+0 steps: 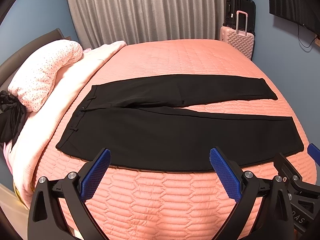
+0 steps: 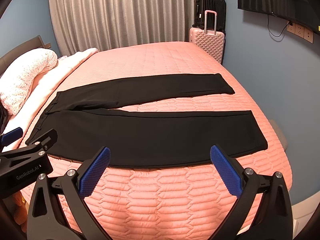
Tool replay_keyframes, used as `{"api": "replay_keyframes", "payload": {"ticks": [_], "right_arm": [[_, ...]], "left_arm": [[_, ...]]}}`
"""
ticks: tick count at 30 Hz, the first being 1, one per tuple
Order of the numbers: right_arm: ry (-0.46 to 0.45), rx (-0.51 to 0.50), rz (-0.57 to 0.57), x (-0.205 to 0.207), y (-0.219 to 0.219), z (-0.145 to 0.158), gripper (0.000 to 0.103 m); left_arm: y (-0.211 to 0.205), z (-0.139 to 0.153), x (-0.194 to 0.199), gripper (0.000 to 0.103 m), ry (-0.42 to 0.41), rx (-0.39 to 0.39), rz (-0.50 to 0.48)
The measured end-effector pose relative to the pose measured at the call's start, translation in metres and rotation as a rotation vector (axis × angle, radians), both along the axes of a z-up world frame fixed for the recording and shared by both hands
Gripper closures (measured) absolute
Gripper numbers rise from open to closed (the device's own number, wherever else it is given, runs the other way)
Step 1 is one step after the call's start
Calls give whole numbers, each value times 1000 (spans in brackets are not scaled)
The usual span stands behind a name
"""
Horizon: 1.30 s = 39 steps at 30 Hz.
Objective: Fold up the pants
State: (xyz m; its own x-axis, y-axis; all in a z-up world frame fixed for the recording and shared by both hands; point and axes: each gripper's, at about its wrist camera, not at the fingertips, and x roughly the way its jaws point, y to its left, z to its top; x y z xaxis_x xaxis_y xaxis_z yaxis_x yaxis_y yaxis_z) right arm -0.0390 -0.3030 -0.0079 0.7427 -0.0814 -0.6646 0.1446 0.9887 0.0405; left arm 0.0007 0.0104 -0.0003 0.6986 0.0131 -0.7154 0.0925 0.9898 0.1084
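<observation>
Now the black pants point(image 1: 180, 132) lie flat across the pink bed point(image 1: 160, 200), waistband at 9 o'clock, legs apart. Left gripper point(image 1: 160, 160) and right gripper point(image 2: 160, 158) hover spread wide, holding nothing. Each should pinch the near leg's edge evenly before lifting it over.

Pink quilted bed point(image 1: 160, 200) under flat black pants point(image 1: 160, 136), pale bedding point(image 1: 44, 76).

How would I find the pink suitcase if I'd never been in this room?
Look past the far right corner of the big pink bed, where the grey curtain meets the blue wall. Two suitcases stand there. The pink suitcase is the front one, with a bumpy diamond shell and its handle pulled up; the black suitcase behind it is taller and ribbed.
</observation>
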Motion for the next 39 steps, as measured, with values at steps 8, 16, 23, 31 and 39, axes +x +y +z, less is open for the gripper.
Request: {"api": "replay_keyframes", "payload": {"ticks": [8, 16, 23, 31, 39], "right_arm": [[-4, 2, 7, 3, 9, 8, 5], [-3, -1, 9, 4, 11, 11, 5], [-3, 2, 8, 5, 11, 12, 5], [-2, 2, 10, 5, 13, 12, 5], [-1, -1, 11, 6, 13, 14, 5]], "left_arm": [[4, -1, 2, 5, -1, -9, 9], [6, 2, 2, 5, -13, -10, 16], [6, 4, 3, 5, -15, -16, 15], [9, 5, 3, 5, -18, -17, 21], [10, 6, 2, 5, -19, -17, 17]]}}
